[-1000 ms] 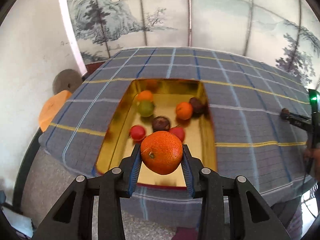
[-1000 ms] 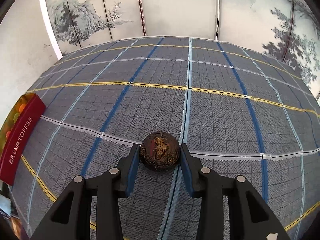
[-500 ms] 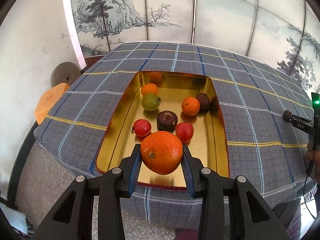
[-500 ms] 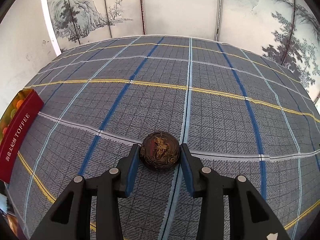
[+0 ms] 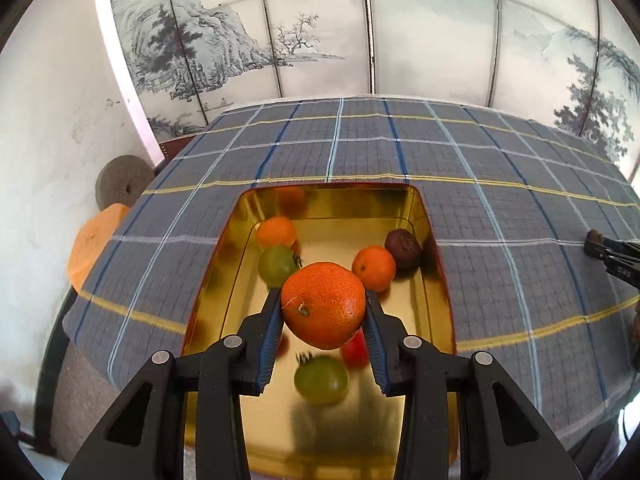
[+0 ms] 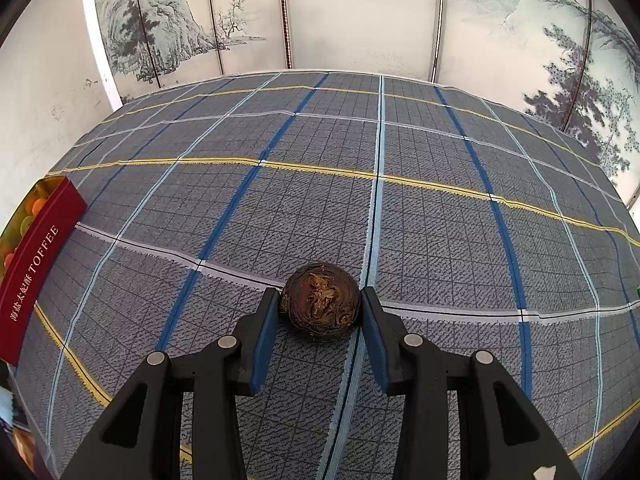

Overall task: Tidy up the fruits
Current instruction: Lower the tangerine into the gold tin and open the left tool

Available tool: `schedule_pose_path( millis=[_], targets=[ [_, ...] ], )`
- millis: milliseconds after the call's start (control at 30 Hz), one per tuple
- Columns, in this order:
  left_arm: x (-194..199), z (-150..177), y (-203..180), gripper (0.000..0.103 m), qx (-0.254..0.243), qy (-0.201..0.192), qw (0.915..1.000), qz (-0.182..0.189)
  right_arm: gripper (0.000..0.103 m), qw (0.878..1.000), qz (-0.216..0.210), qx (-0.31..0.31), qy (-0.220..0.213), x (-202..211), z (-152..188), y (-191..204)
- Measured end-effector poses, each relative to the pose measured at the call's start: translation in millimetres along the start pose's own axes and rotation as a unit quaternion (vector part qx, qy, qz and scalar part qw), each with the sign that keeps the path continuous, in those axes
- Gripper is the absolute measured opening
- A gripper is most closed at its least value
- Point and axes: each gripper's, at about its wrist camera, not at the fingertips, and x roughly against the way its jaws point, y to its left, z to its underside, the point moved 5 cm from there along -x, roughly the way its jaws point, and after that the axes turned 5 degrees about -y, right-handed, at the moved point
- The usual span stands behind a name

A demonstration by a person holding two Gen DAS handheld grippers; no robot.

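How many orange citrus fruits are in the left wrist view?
3 oranges: one clamped in the left gripper above the gold tin; one at the tin's far left; one right of centre beside a dark fruit. The held one may hide more.

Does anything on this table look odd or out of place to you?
Only the dark, wrinkled fruit in the right gripper: it sits out on the checked cloth, far from the gold tin where the other fruit lies.
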Motion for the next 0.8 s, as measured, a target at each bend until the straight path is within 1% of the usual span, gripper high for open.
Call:
schedule_pose_path(
  millis=[133,367,433,600,667,700,733,767,800],
  targets=[
    [-20,-11,0,0.040,-0.009,0.008,0.9999,-0.009,0.038,1.000,0.000,0.000,0.000,0,0,0],
    [-48,-26,6,0.040,-0.008,0.026,0.9994,-0.023,0.039,1.000,0.000,0.000,0.000,0,0,0],
    [-58,-30,7,0.040,-0.014,0.037,0.9987,-0.031,0.039,1.000,0.000,0.000,0.000,0,0,0],
    [-73,-39,6,0.041,-0.017,0.050,0.9980,-0.035,0.039,1.000,0.001,0.001,0.000,0,0,0],
    [-76,-41,6,0.044,-0.019,0.051,0.9977,-0.040,0.039,1.000,0.001,0.001,0.000,0,0,0],
    [-76,-42,7,0.048,-0.020,0.049,0.9976,-0.046,0.039,1.000,0.001,0.001,0.000,0,0,0],
    [-73,-44,8,0.055,-0.021,0.042,0.9976,-0.051,0.039,1.000,0.001,0.001,0.000,0,0,0],
    [-71,-45,7,0.059,-0.021,0.037,0.9977,-0.052,0.039,1.000,0.001,0.000,0.000,0,0,0],
    [-67,-46,7,0.067,-0.022,0.029,0.9979,-0.053,0.039,1.000,0.001,0.001,0.000,0,0,0]
  ],
)
